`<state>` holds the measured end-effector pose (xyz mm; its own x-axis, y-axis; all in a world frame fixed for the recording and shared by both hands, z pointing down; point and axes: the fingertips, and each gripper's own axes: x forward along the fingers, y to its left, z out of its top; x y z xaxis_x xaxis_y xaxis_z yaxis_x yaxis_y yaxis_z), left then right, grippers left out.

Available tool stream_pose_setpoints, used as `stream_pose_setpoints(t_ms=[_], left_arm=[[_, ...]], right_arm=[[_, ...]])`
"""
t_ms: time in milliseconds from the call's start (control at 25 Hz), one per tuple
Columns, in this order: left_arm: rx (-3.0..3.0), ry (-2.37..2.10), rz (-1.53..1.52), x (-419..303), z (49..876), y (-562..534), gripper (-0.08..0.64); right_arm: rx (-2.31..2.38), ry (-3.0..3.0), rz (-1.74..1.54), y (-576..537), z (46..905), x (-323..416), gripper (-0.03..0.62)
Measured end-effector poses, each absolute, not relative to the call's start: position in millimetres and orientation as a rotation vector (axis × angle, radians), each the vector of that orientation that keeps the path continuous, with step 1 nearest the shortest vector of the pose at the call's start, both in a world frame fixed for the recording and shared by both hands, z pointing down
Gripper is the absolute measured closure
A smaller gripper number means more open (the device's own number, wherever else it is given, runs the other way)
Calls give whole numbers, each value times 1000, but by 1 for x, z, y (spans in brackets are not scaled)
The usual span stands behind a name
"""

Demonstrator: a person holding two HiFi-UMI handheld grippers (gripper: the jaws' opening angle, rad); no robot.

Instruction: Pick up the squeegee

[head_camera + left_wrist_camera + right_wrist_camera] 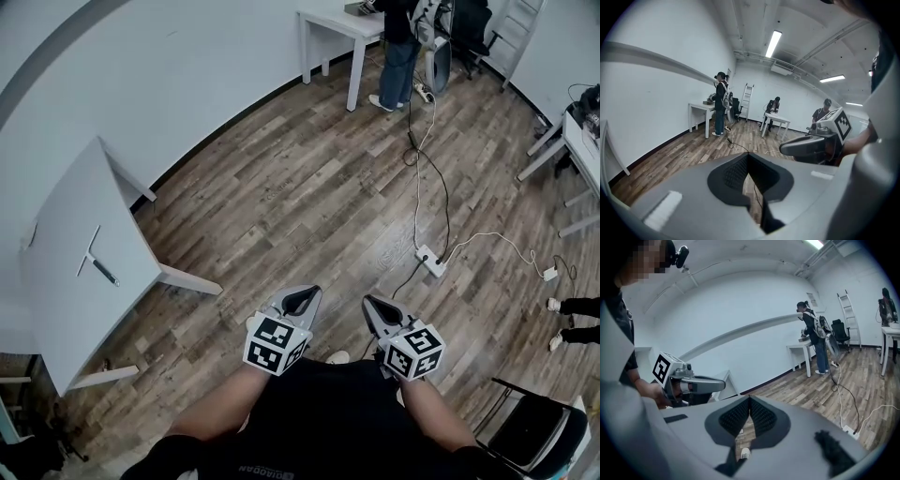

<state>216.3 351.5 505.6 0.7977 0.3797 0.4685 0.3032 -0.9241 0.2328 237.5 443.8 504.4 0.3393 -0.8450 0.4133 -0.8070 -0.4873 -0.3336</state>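
Two grippers sit close in front of the person's body in the head view, side by side over the wood floor point(309, 187): the left gripper point(302, 298) and the right gripper point(377, 309). Both point forward and a little downward. In each gripper view the fingers are pressed together at the tips, with only floor showing through the gap behind them. Neither the left fingers point(733, 172) nor the right fingers point(736, 417) have hold of anything.

The squeegee point(92, 255) lies flat on the white table point(66, 319) at the left edge of the head view, well apart from both grippers. It reads as a pale crossbar with a darker handle angling off it, and nothing else lies near it on the tabletop. A power strip point(431, 261) with trailing cables lies on the floor ahead and to the right, away from the path to the table.

The step in hand looks like the approach, and the pick has not yet begun. The next move probably calls for turning left toward the table and bringing one gripper over the handle. Its fingers must part before it descends. They must then straddle the slim handle low against the tabletop and close squarely, since so flat and thin a thing could slide or pivot away.
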Motion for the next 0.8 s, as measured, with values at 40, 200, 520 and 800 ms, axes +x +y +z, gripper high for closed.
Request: stream_pose_setpoints(t_ms=[40, 200, 520, 800], left_arm=[[2842, 537, 776, 217, 503, 347, 554], [2852, 502, 745, 215, 494, 318, 554], [2844, 371, 704, 209, 490, 239, 554], [2818, 265, 669, 191, 491, 164, 554]], right_arm=[[-2515, 1559, -839, 438, 502, 239, 587], [-2519, 1599, -821, 410, 491, 241, 587], [-2489, 1730, -827, 330, 483, 240, 588], [-2462, 1847, -842, 250, 477, 230, 588]])
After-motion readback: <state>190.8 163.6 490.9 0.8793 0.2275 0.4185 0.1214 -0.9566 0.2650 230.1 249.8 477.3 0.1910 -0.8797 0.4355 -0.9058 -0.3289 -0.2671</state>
